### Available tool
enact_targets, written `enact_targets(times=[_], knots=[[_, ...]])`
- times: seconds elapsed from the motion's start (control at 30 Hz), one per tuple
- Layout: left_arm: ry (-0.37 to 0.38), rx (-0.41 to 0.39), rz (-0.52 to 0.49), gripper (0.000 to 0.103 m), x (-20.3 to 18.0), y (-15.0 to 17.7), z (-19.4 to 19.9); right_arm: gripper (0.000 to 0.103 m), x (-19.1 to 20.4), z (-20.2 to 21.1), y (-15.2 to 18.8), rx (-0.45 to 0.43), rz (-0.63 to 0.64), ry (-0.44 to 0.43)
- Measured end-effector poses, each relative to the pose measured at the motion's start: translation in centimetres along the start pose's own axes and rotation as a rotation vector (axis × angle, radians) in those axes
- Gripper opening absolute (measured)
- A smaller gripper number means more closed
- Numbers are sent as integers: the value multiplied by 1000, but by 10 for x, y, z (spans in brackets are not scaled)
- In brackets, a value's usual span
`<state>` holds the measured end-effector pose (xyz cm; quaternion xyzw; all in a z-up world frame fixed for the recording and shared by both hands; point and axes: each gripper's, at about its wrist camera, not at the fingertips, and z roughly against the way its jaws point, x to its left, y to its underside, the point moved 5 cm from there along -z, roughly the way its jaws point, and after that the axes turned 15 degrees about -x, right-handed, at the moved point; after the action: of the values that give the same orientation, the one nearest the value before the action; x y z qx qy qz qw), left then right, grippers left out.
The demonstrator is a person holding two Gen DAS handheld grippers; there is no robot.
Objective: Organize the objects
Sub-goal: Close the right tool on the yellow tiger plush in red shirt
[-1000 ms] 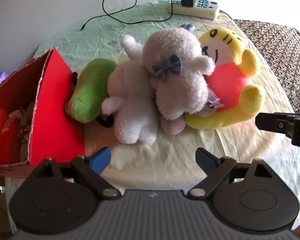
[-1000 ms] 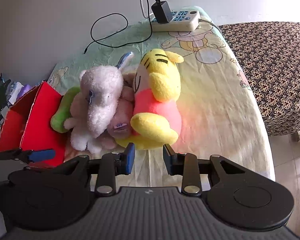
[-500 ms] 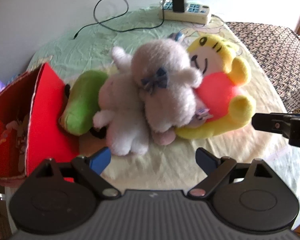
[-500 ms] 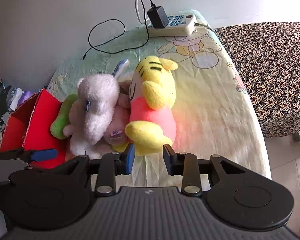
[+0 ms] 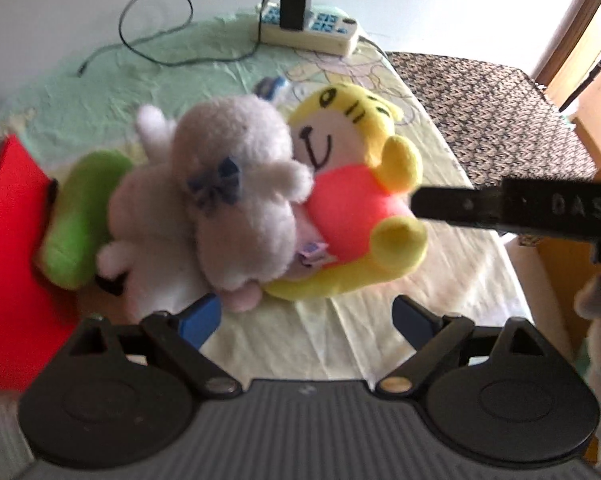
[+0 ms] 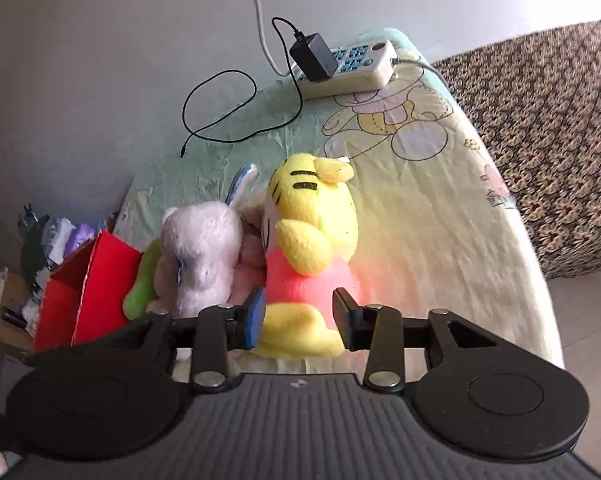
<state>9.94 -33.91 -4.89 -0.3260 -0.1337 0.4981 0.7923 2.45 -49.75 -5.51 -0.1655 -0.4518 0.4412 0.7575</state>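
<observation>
Widening just now, right gripper brackets yellow tiger plush, unclamped; left gripper gapes empty nearby; pickup pending.

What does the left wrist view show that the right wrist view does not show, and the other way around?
Only the left wrist view shows the yellow tiger's face and the blue bow on the white plush, plus the right gripper's finger entering from the right. Only the right wrist view shows the right gripper with its jaws around the yellow tiger plush, just opened wider, and the clutter behind the red box. Both show the plush pile, the red box, the power strip and the black cable.
</observation>
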Motion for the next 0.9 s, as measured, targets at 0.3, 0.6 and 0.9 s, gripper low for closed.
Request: enact_targets(times=[0.3, 0.6, 0.9], knots=[[121, -45, 88, 101, -1, -8, 2, 50, -8, -47, -7, 24, -47, -27], [153, -7, 76, 101, -1, -8, -20, 51, -22, -74, -2, 64, -106, -38], [266, -17, 17, 101, -24, -6, -11, 37, -31, -35, -4, 70, -107, -50]])
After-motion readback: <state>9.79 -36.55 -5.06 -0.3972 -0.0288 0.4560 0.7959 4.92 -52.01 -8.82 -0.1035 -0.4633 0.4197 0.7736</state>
